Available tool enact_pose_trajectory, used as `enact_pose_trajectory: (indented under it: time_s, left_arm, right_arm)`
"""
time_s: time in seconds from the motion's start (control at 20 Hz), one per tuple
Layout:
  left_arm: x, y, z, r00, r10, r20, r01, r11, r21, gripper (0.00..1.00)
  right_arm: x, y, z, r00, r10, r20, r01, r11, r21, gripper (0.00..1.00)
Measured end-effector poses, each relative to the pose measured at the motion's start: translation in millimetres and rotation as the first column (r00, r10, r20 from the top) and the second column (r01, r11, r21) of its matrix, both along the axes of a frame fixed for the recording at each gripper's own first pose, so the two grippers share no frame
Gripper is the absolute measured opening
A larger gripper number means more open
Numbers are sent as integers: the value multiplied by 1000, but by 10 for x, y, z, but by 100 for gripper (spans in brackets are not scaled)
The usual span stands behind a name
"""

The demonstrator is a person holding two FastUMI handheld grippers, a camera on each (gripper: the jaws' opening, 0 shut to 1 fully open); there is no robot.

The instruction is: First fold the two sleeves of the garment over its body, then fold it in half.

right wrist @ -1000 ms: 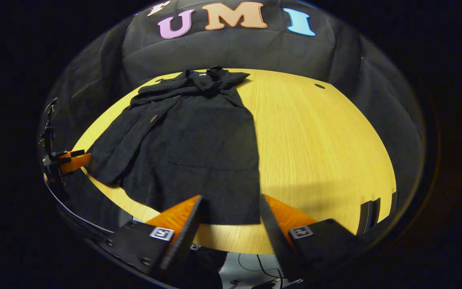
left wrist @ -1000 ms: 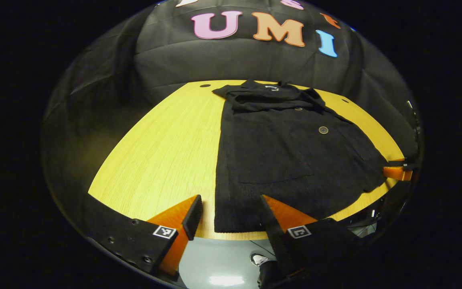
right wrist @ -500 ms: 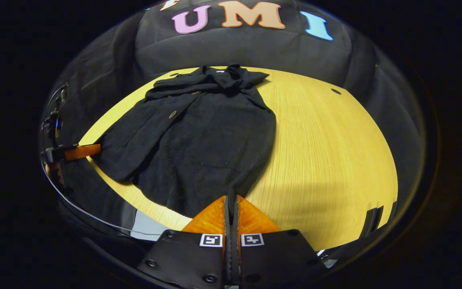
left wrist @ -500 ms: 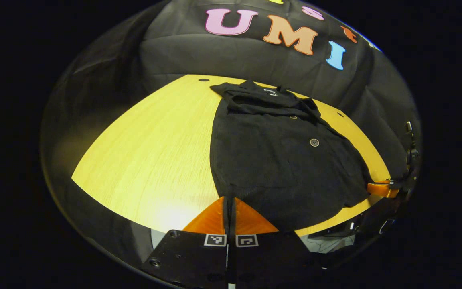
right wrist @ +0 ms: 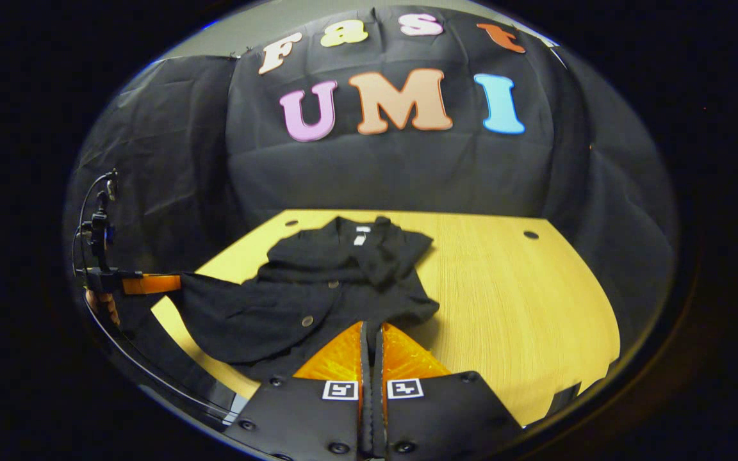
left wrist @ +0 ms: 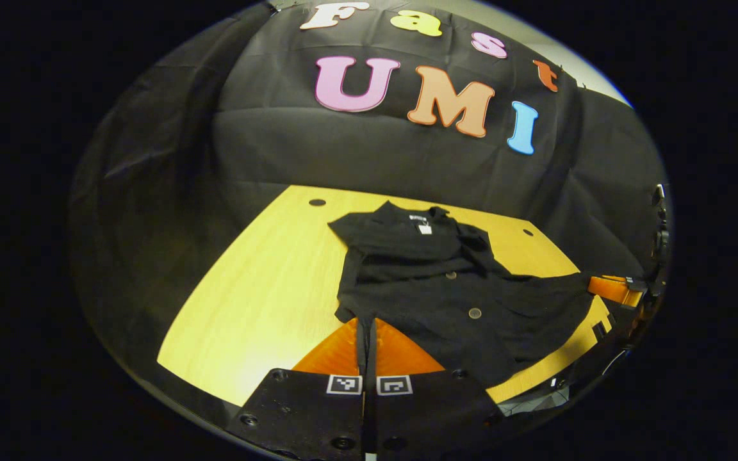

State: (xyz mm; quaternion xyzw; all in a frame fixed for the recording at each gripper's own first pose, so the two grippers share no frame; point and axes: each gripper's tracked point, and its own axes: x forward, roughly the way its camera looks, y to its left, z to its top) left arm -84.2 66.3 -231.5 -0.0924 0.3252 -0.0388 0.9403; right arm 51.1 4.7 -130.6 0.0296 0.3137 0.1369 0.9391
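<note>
Garment (left wrist: 446, 301) hem hidden behind each tool's closed fingers, sleeve edges indistinct, collar tag unreadable

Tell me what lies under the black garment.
The yellow wooden table lies under the black garment. The tabletop beneath the cloth is covered; nothing else can be made out there.

left gripper (left wrist: 365, 330) fingers pressed together on hem of black coat (left wrist: 446, 288) | hem lifted off wooden table (left wrist: 260, 294) | other gripper (left wrist: 612, 288) at far corner (fingers partly hidden)
</note>
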Motion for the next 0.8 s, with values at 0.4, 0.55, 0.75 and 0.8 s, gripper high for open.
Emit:
enact_pose_trajectory:
  time_s: [0.4, 0.55, 0.75, 0.8]
  left_arm:
    - [1097, 111, 670, 992, 13, 126, -16, 1000, 26, 0]
    - [1476, 153, 772, 989, 24, 147, -31, 999, 41, 0]
    - [1986, 159, 808, 983, 46, 179, -55, 997, 50, 0]
    - [2079, 156, 799, 982, 50, 181, -60, 997, 50, 0]
  right_arm:
    - [939, -23, 634, 992, -8, 129, 4, 1000, 31, 1]
    - [1373, -50, 711, 987, -10, 158, 5, 1000, 31, 7]
    - [1923, -64, 804, 986, -11, 168, 4, 999, 38, 0]
    - [2067, -67, 792, 985, -9, 171, 3, 999, 36, 2]
